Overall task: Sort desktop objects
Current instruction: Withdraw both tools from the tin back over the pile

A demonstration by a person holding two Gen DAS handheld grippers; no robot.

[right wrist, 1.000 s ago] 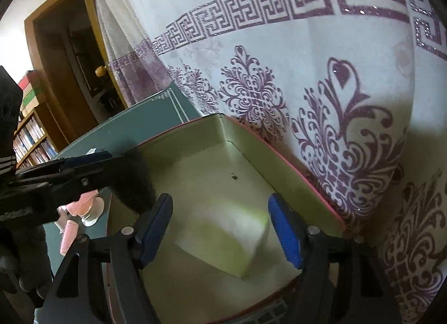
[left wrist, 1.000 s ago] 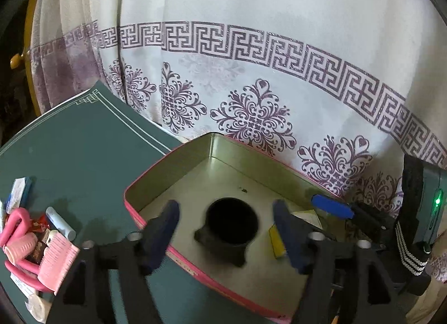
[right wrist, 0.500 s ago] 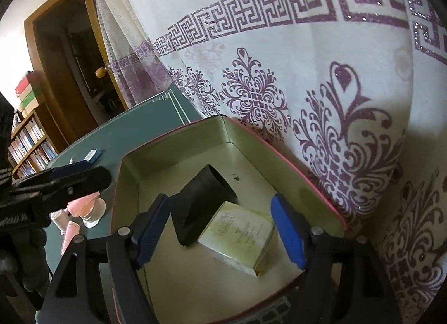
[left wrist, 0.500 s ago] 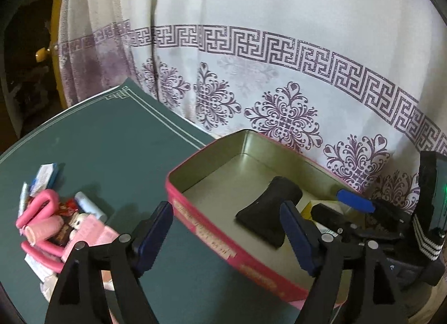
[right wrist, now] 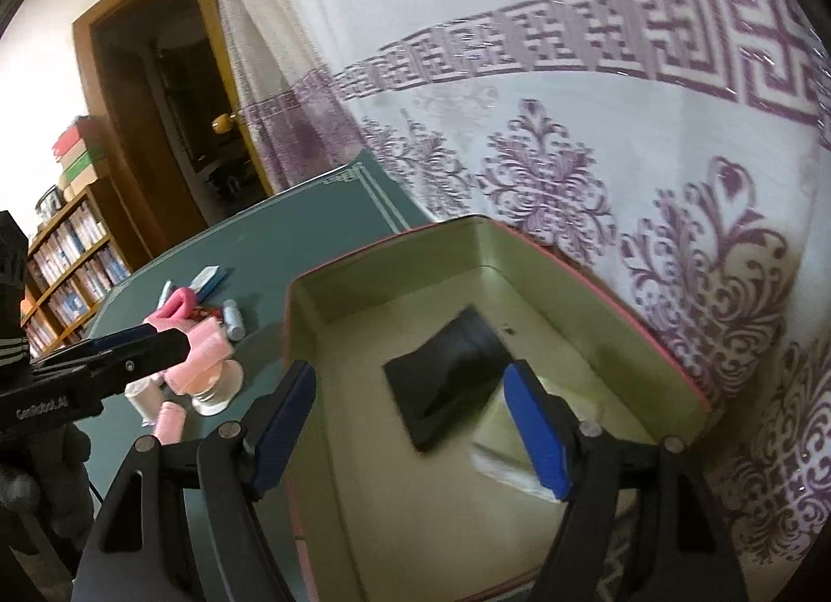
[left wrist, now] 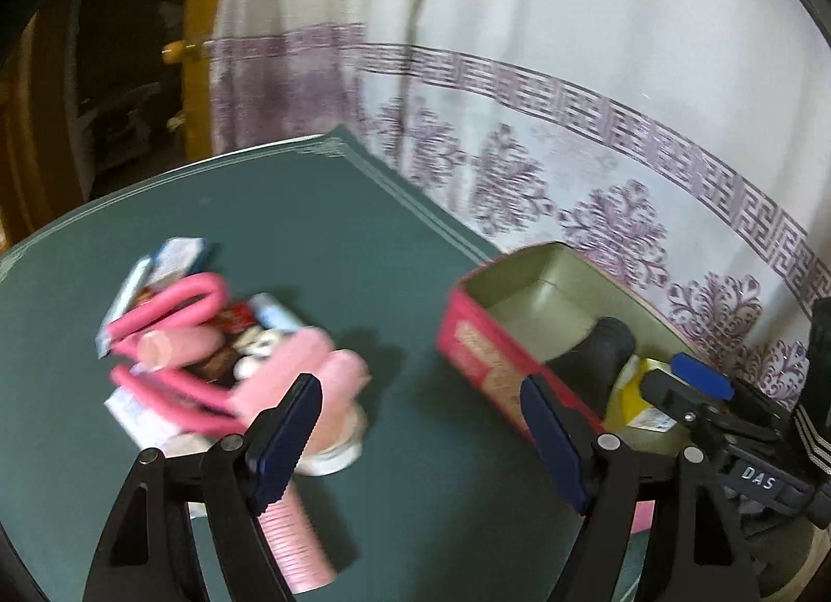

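Observation:
A red tin box (left wrist: 485, 358) with a pale inside (right wrist: 519, 285) stands on the green table by the curtain. A black cup-shaped object (right wrist: 449, 378) lies on its side in it (left wrist: 602, 347), next to a yellow-white packet (left wrist: 646, 412). My left gripper (left wrist: 423, 438) is open and empty above the table between the tin and a pile of pink hair rollers (left wrist: 208, 358), a pink comb (left wrist: 296, 529) and small packets. My right gripper (right wrist: 410, 425) is open and empty over the tin's near end. The left gripper also shows in the right wrist view (right wrist: 119, 358).
A white curtain with purple patterns (left wrist: 571, 145) hangs right behind the table and tin. A wooden door frame (right wrist: 156, 108) and bookshelves (right wrist: 67, 259) lie to the far left. A white thread spool (right wrist: 215, 389) stands among the pile.
The left gripper let go of the black cup-shaped object in the tin, which tipped onto its side, and swung left toward the pink pile. The right gripper stayed open over the tin.

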